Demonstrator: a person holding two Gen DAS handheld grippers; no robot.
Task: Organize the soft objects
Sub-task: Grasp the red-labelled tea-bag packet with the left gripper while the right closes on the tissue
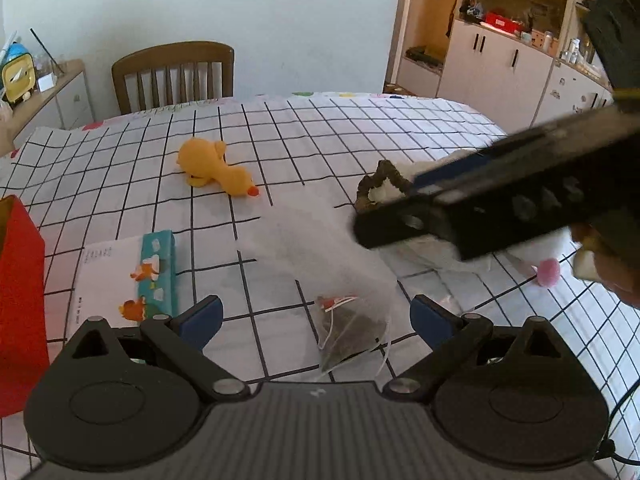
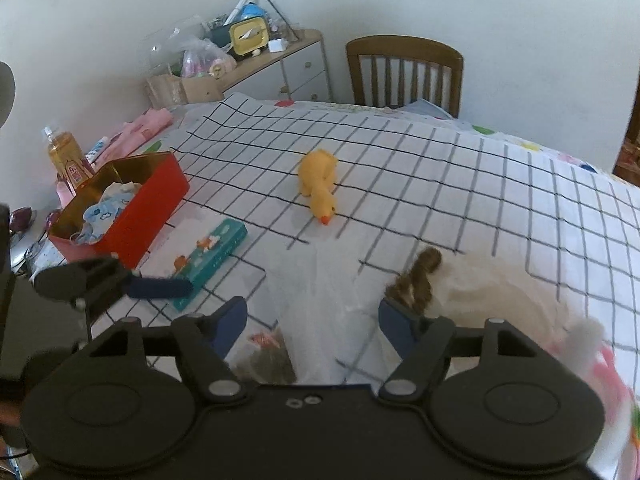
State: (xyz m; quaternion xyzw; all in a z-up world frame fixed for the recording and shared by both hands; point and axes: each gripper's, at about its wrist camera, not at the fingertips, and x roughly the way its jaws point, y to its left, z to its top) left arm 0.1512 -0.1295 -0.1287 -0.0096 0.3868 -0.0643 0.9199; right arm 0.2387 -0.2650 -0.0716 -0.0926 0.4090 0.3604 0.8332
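Left wrist view: the left gripper hangs spread wide and empty above a sheer mesh bag with a dark tea bag under it on the checked tablecloth. A yellow plush duck lies farther off; a teal carton sits beside the red box at left. The right gripper crosses in from the right over a white furry toy; whether it grips, I cannot tell here.

Right wrist view: the right gripper shows its fingers parted, nothing between them, one tip just beside the toy's brown tail. The red box holds pale blue soft pieces. The duck lies mid-table.
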